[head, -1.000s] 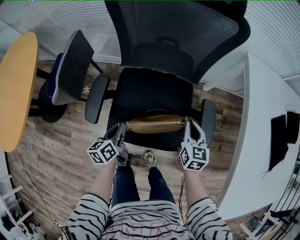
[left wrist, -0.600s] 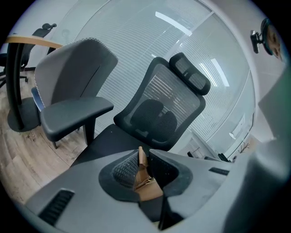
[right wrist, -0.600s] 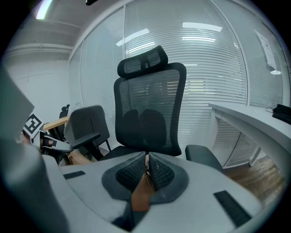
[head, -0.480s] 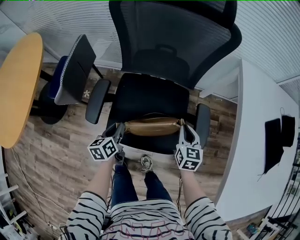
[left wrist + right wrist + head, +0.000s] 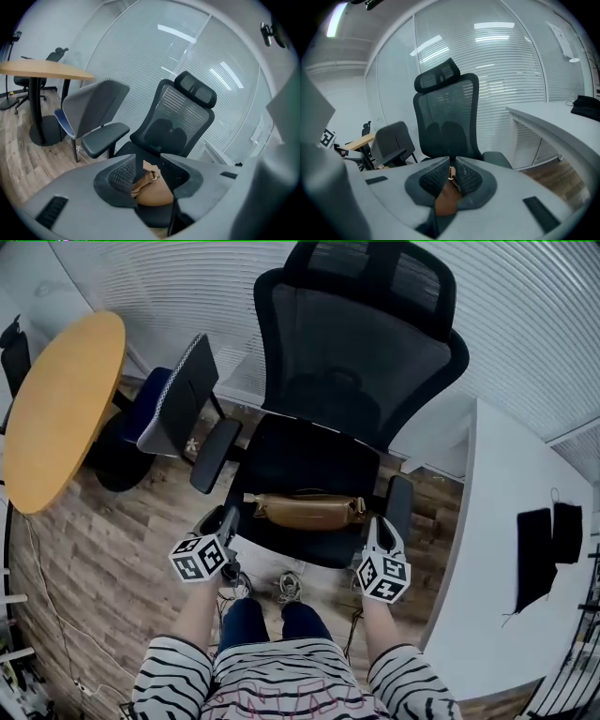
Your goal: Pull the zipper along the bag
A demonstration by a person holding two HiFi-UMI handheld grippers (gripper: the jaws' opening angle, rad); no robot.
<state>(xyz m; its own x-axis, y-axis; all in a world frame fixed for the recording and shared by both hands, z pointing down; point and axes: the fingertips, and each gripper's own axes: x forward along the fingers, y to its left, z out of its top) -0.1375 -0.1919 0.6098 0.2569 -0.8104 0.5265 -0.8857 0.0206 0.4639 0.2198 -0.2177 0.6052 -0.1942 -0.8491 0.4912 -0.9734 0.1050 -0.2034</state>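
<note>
Black chair seat (image 5: 300, 456) carries the brown bag (image 5: 307, 512), lying crosswise. Left tool (image 5: 149, 174): jaws opening, bag end between them, unpinched. Right tool (image 5: 451, 177): pressed together on the opposite end. Only head view shows the full bag. Earlier, left tool sat against it.

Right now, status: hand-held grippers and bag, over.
Left hand-held gripper jaws opening, not gripping tan leather bag. Right hand-held gripper shut on its end. Bag on black office chair, nothing blocking.
</note>
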